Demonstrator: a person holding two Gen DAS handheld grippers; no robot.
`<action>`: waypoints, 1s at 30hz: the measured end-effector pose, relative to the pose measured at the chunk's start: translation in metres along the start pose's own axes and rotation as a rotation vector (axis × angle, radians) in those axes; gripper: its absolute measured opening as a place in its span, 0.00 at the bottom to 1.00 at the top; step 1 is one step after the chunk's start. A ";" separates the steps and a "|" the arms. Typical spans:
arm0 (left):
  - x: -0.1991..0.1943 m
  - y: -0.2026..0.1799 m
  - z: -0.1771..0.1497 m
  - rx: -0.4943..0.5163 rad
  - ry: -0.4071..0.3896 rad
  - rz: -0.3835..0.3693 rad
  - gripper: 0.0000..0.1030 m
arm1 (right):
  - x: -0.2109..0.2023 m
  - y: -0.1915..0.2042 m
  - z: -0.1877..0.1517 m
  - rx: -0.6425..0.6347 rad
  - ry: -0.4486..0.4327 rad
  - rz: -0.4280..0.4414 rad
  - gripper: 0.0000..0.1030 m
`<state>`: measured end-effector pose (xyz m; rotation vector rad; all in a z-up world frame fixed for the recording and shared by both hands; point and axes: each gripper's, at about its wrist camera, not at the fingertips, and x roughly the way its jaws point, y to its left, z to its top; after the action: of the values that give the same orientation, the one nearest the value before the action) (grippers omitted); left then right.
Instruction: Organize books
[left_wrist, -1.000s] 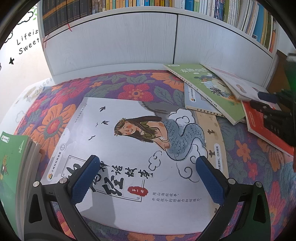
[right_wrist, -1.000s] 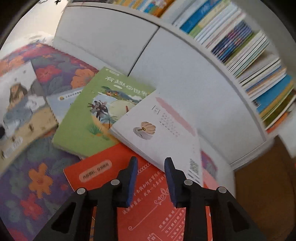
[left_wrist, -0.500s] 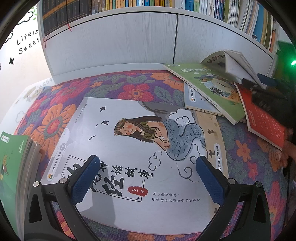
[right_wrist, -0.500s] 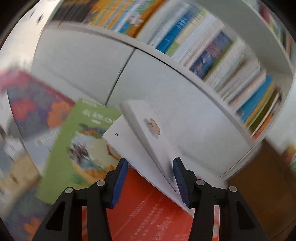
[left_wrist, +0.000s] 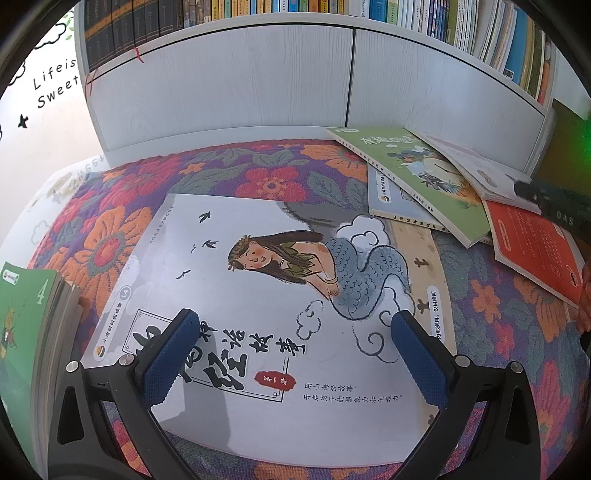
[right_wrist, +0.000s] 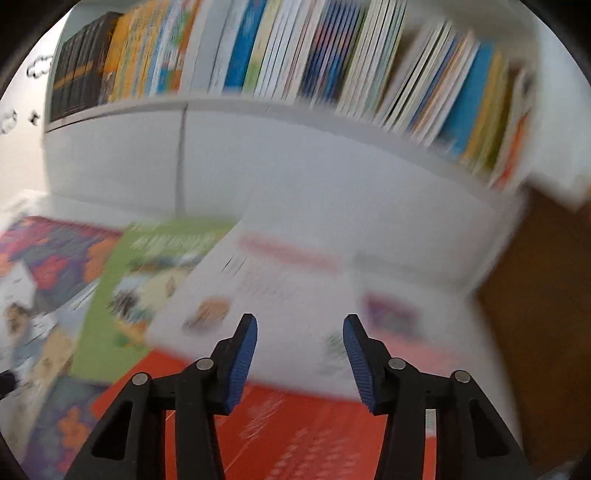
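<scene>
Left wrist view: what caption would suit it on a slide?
Open left gripper hovers over a mermaid book on a floral cloth, more books piled at right.

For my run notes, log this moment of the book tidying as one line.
left hand-held gripper: open above mermaid book | right hand-held gripper: open, jaws just narrowing, nothing between | white book: lying on orange book

1. Your big white book with the mermaid cover lies flat on the floral cloth.
2. Green book overlaps a pale blue one.
3. White book lies atop the green and orange-red ones.
</scene>
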<state>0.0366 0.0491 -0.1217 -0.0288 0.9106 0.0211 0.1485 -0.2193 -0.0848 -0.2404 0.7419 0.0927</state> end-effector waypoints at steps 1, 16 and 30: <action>0.000 0.000 0.000 0.000 0.000 0.000 1.00 | -0.001 -0.003 -0.002 -0.007 0.009 0.023 0.40; 0.000 0.000 0.000 0.000 0.002 0.001 1.00 | -0.012 0.025 -0.024 -0.448 0.082 -0.066 0.67; 0.000 0.000 0.000 0.001 0.003 0.001 1.00 | 0.019 0.079 -0.004 -0.398 -0.021 -0.239 0.16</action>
<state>0.0369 0.0489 -0.1215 -0.0277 0.9139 0.0215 0.1468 -0.1435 -0.1151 -0.7043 0.6641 0.0144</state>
